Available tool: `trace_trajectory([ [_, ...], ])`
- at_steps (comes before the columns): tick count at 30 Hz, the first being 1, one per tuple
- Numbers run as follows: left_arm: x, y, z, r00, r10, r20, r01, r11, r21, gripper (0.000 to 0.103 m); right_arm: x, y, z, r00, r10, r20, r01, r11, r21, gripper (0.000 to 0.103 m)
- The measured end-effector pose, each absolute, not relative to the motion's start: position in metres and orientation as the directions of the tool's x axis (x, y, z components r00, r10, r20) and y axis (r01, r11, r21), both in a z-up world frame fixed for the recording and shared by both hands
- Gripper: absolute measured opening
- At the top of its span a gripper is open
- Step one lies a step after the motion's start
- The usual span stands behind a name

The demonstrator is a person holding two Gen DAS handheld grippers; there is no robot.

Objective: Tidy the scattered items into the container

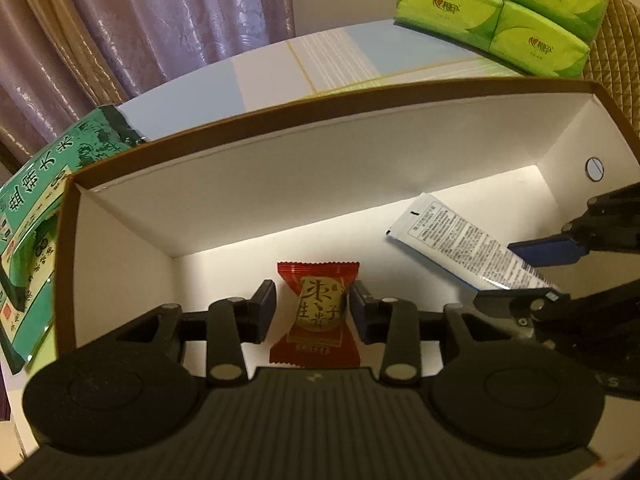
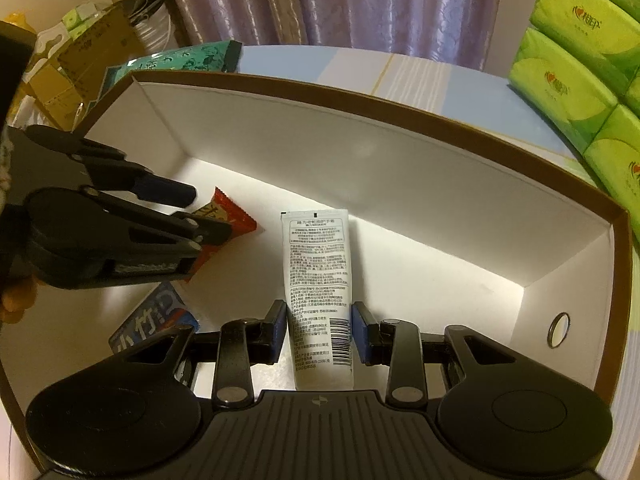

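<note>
inside the box point(image 1: 360, 160), left claw point(image 1: 313, 304) pinches the red candy point(image 1: 316, 312); right claw point(image 2: 319, 330) pinches the white tube point(image 2: 318, 280).

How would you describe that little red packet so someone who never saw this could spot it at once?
Find the big box, white inside with a brown rim. On its floor, between the fingers of the left tool, lies the red packet. Its crimped red wrapper with a gold label sets it apart from the long white tube and the blue packet nearby.
</note>
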State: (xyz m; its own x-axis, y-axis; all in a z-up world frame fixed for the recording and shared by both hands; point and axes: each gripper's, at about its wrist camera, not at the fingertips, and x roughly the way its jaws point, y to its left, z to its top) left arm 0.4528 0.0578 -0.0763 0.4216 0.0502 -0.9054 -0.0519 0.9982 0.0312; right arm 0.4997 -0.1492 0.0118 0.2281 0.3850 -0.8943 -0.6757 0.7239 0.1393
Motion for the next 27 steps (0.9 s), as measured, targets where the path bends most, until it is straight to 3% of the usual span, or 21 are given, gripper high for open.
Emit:
trace_trajectory([
  [5,0.448,0.062,-0.067,0.435,0.057,-0.899,-0.063,0.997,0.032,0.046,0.496,-0.15,0.014,0.262,0.389,-0.883,-0.684,0.72,0.115,0.036],
  [7,0.444,0.062,-0.063,0.441,0.059,-0.896,-0.068,0.997,0.033,0.052,0.495,-0.152,0.019,0.252,0.405,-0.879,-0.69,0.712,0.13,0.06],
  [15,0.424,0.059,-0.046,0.473,0.063,-0.879,-0.057,0.998,0.041,0.073,0.481,-0.16,0.038,0.288,0.425,-0.858,-0.707,0.699,0.109,0.079],
  [27,0.383,0.044,-0.007,0.528,0.033,-0.849,-0.053,0.999,0.006,0.081,0.44,-0.186,0.069,0.367,0.444,-0.817,-0.704,0.707,0.068,0.089],
])
